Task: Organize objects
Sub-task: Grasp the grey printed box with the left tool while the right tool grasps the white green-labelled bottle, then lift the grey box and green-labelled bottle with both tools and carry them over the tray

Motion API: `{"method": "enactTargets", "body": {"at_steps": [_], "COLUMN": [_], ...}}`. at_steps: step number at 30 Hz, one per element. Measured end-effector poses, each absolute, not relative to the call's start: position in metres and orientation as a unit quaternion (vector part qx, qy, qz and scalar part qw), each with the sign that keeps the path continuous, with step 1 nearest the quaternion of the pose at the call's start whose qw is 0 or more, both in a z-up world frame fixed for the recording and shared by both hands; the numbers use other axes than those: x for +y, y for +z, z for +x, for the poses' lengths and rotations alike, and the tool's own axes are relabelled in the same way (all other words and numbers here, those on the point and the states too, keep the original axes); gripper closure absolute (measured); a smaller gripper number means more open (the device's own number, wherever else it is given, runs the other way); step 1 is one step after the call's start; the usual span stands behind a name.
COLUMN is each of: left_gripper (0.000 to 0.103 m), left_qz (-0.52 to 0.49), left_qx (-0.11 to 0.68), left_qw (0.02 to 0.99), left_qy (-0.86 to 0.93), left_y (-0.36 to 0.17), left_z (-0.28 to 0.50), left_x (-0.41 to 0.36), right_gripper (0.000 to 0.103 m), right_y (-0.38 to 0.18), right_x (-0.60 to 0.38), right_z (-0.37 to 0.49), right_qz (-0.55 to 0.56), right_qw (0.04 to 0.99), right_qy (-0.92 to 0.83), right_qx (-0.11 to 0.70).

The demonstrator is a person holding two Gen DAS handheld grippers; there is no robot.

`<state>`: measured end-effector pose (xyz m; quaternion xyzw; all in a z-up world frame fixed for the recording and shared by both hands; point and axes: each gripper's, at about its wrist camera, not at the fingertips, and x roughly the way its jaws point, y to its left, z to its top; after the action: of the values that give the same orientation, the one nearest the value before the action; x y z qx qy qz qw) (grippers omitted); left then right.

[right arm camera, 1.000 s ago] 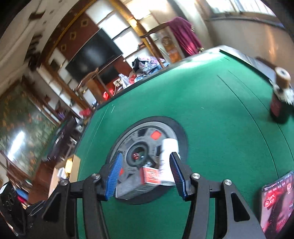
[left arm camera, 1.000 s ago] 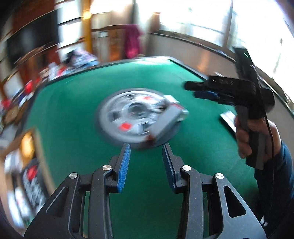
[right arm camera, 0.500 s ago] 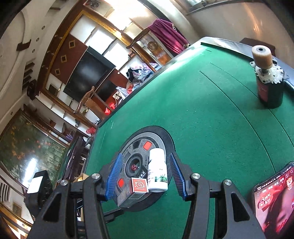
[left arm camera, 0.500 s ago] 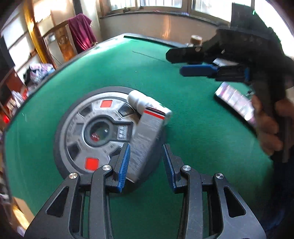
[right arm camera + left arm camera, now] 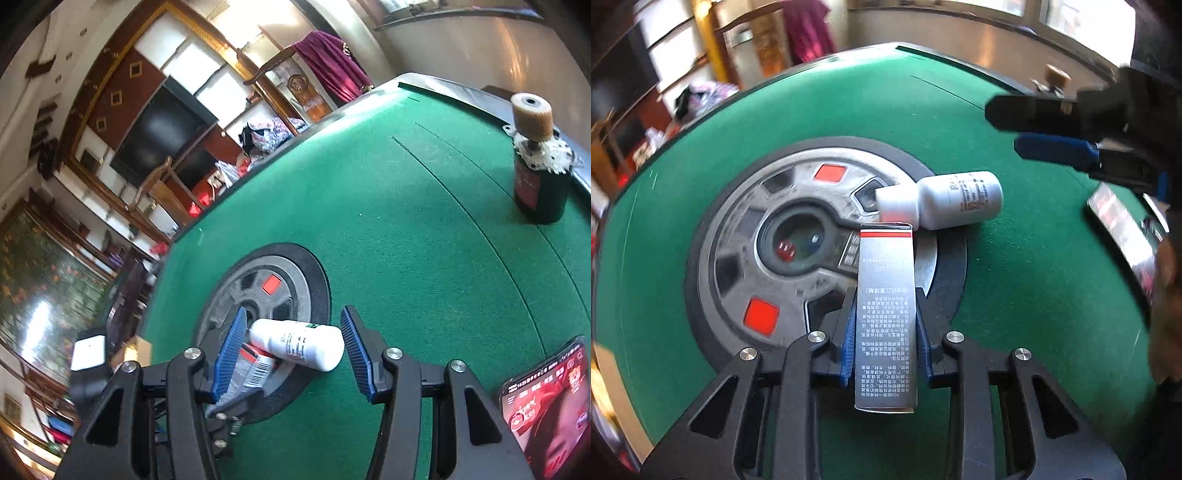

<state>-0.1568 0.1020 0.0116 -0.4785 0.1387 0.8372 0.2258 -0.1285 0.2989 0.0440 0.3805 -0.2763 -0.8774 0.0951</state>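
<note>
Here the grey box (image 5: 886, 325) carries small, unreadable Chinese print.

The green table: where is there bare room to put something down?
Bare felt lies between the round centre panel and the dark bottle. It is crowded where the white bottle and the grey box lie, and by the phone.

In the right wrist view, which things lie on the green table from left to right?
Round centre panel → white bottle → dark bottle with cork; the phone sits lower right.
</note>
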Motion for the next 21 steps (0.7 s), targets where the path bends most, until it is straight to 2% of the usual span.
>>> {"method": "enactTargets", "body": {"at_steps": [5, 10, 14, 18, 20, 21], "left_gripper": [0.077, 0.077, 0.077, 0.077, 0.077, 0.077], "left_qz": [-0.491, -0.488, -0.485, -0.478, -0.471, -0.467], "left_qx": [0.073, 0.033, 0.003, 0.009, 0.021, 0.030], "left_qw": [0.174, 0.129, 0.122, 0.113, 0.105, 0.101], "left_qy": [0.850, 0.862, 0.866, 0.871, 0.876, 0.878], "left_y": [0.007, 0.006, 0.005, 0.004, 0.003, 0.005], "left_z": [-0.132, -0.108, -0.107, -0.111, -0.110, -0.111], "left_x": [0.072, 0.033, 0.012, 0.010, 0.014, 0.017], "right_gripper": [0.049, 0.048, 0.048, 0.048, 0.048, 0.051], "right_y": [0.035, 0.019, 0.024, 0.022, 0.012, 0.012], "right_x": [0.287, 0.278, 0.249, 0.224, 0.221, 0.220], "right_z": [-0.141, -0.148, -0.135, -0.134, -0.136, -0.136], "right_qz": [0.383, 0.421, 0.463, 0.463, 0.470, 0.465], "right_qw": [0.084, 0.137, 0.181, 0.137, 0.132, 0.130], "right_qy": [-0.891, -0.861, -0.845, -0.868, -0.864, -0.868], "right_qx": [-0.228, -0.250, -0.197, -0.119, -0.121, -0.117]}}
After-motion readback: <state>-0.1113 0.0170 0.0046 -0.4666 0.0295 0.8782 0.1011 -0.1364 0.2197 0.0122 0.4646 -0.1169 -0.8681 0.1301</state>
